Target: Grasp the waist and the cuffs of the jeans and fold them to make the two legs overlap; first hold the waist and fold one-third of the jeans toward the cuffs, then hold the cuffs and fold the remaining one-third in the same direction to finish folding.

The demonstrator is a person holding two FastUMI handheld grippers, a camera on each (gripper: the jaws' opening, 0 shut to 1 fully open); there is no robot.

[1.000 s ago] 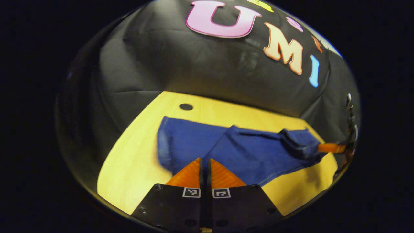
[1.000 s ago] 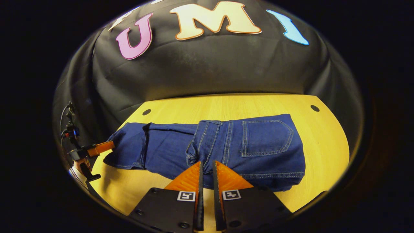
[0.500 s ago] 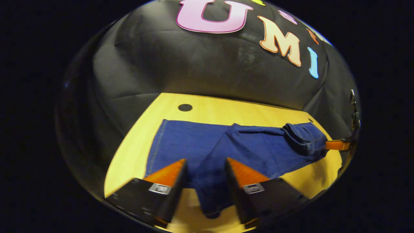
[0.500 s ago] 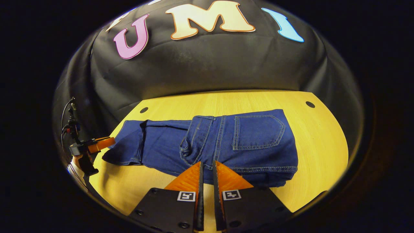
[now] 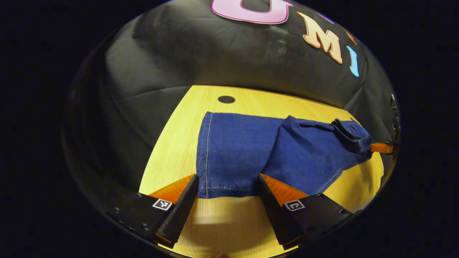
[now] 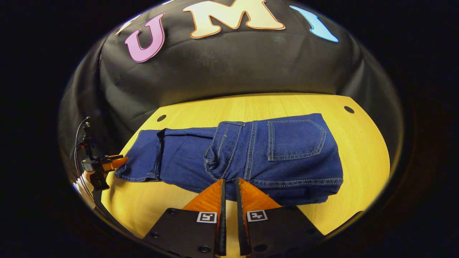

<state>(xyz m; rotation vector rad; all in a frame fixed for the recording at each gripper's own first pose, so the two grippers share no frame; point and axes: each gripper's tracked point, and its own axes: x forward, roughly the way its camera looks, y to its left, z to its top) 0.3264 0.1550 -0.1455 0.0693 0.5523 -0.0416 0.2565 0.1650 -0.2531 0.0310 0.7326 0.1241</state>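
Left gripper view: left gripper point(image 5: 226, 181) spread wide, released, fingers flanking the cuff hem of the jeans point(image 5: 236, 150) on the table point(image 5: 172, 150). Right gripper view: right gripper point(image 6: 229, 186) nearly closed at the near edge of the folded waist; whether it pinches denim, cannot tell. Jeans lie mid-table, waist part folded over the legs.

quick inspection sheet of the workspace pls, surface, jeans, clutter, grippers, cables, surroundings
surface: wooden table, round holes near its far corners
job's things: jeans lying flat, waist part folded over the legs, back pocket up; cuffs at the left end
clutter: nothing seen
grippers: left gripper jaws wide apart at the cuffs; right gripper jaws nearly together at the jeans' near edge, grip unclear
cables: black cable on the left gripper
surroundings: black cloth wall
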